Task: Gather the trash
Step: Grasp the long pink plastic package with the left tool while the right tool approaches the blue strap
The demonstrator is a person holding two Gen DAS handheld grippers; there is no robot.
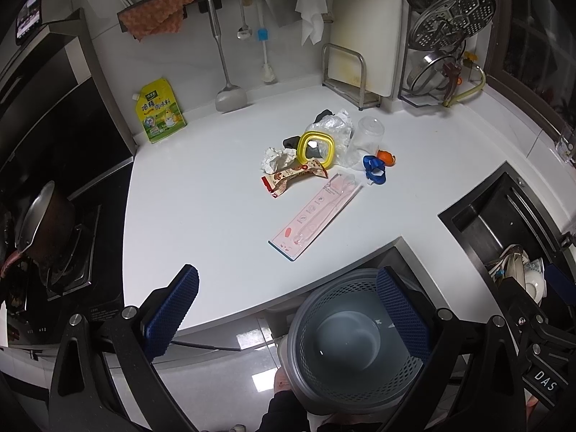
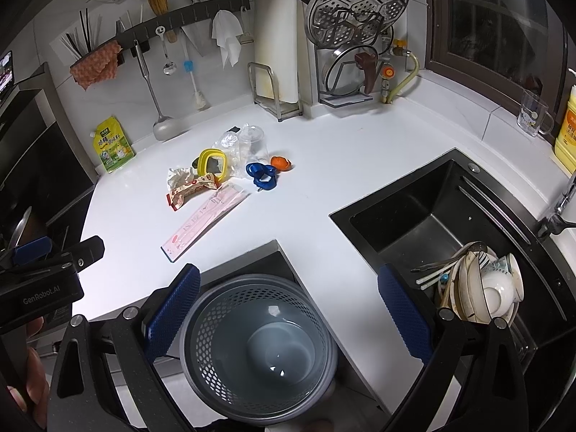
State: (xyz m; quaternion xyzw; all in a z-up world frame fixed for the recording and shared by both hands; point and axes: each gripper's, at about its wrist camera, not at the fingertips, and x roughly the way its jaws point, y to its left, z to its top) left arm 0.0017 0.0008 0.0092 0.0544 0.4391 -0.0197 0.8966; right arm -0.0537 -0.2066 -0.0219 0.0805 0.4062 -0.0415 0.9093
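A heap of trash lies mid-counter: a pink flat package (image 1: 315,212) (image 2: 205,217), a red snack wrapper (image 1: 293,176) (image 2: 192,189), crumpled paper (image 1: 275,158), a yellow square lid ring (image 1: 316,147) (image 2: 214,163), clear plastic cups (image 1: 367,136) (image 2: 252,142), a blue ribbon (image 1: 374,169) (image 2: 262,174) and orange peel (image 1: 385,156) (image 2: 280,162). A grey perforated bin (image 1: 352,345) (image 2: 259,349) stands on the floor below the counter edge and looks empty. My left gripper (image 1: 288,309) and right gripper (image 2: 288,309) are both open and empty, held above the bin, well short of the trash.
A black sink (image 2: 432,216) with dirty dishes (image 2: 482,284) is at the right. A stove with a pot (image 1: 39,223) is at the left. A yellow seasoning pouch (image 1: 160,111), hanging utensils, a cutting board rack (image 1: 349,75) and a lid rack (image 2: 356,36) line the back wall.
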